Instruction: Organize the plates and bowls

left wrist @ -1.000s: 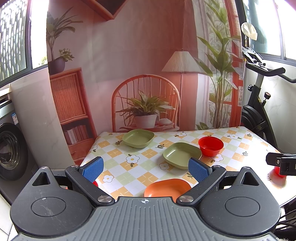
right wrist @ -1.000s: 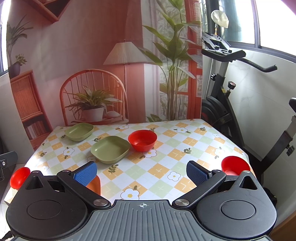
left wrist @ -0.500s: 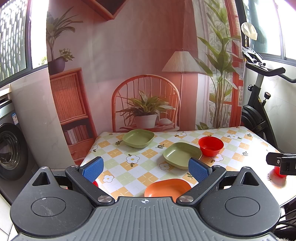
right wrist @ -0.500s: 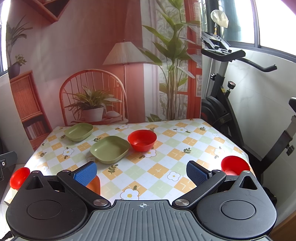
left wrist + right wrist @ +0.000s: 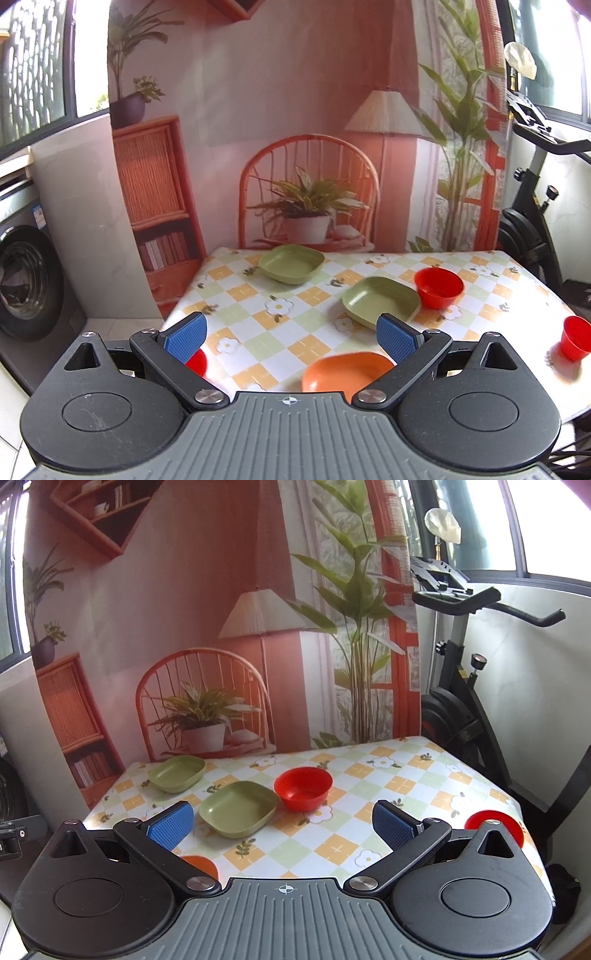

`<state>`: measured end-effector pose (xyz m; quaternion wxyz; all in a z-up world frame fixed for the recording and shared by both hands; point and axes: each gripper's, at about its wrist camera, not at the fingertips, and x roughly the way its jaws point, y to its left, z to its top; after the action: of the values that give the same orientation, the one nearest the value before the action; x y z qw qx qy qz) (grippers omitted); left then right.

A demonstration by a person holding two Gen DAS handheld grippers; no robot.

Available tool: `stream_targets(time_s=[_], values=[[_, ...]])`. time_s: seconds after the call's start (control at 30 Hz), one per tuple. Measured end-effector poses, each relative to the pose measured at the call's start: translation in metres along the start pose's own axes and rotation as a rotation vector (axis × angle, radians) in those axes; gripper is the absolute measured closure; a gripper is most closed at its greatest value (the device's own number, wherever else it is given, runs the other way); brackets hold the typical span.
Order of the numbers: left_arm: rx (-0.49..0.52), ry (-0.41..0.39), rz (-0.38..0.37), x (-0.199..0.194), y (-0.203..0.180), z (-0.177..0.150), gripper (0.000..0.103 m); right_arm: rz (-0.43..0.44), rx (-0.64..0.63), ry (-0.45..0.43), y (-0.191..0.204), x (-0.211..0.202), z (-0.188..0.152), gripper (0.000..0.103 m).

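Observation:
On the checked table lie two green plates, one far and one nearer, with a red bowl touching the nearer one. An orange plate sits at the near edge, just below my open left gripper. Another red bowl peeks from behind the left finger, and a third stands at the right edge. In the right wrist view my right gripper is open and empty above the near table, short of the nearer green plate and the middle red bowl.
A printed room backdrop hangs behind the table. An exercise bike stands right of the table and a washing machine left of it. The far green plate lies near the back left corner.
The right gripper has moved forward over the table and has left the left wrist view, uncovering the red bowl at the right edge. The left gripper has barely shifted. Both stay open.

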<state>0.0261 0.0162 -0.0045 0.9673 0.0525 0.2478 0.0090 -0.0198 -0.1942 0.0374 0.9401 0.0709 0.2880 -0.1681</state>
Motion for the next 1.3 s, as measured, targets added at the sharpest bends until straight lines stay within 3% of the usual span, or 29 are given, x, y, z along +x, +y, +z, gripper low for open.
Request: stream_targets(time_s=[0.2, 0.47, 0.67, 0.77, 0.9, 1.0, 1.07, 1.3], values=[[0.0, -0.018, 0.067, 0.023, 0.014, 0.015, 0.004, 0.02, -0.003, -0.052, -0.005, 0.024, 0.021, 0.0], [-0.031, -0.032, 0.041, 0.056, 0.023, 0.022, 0.004, 0.039, -0.02, -0.107, 0.014, 0.071, 0.038, 0.0], [0.005, 0.0, 0.039, 0.087, 0.014, 0.013, 0.005, 0.066, -0.026, -0.054, 0.03, 0.116, 0.037, 0.0], [0.013, 0.041, 0.038, 0.107, 0.01, 0.006, 0.01, 0.067, -0.051, -0.017, 0.042, 0.141, 0.029, 0.0], [0.0, 0.113, 0.028, 0.136, 0.01, -0.01, 0.013, 0.094, -0.057, 0.042, 0.049, 0.172, 0.013, 0.0], [0.016, 0.156, 0.022, 0.152, 0.006, -0.024, 0.014, 0.033, -0.084, 0.087, 0.057, 0.189, -0.006, 0.0], [0.041, 0.184, 0.014, 0.162, 0.002, -0.035, 0.015, 0.06, -0.106, 0.124, 0.062, 0.198, -0.021, 0.001], [0.051, 0.279, -0.035, 0.192, -0.006, -0.065, 0.021, 0.088, -0.162, 0.224, 0.073, 0.22, -0.06, 0.019]])
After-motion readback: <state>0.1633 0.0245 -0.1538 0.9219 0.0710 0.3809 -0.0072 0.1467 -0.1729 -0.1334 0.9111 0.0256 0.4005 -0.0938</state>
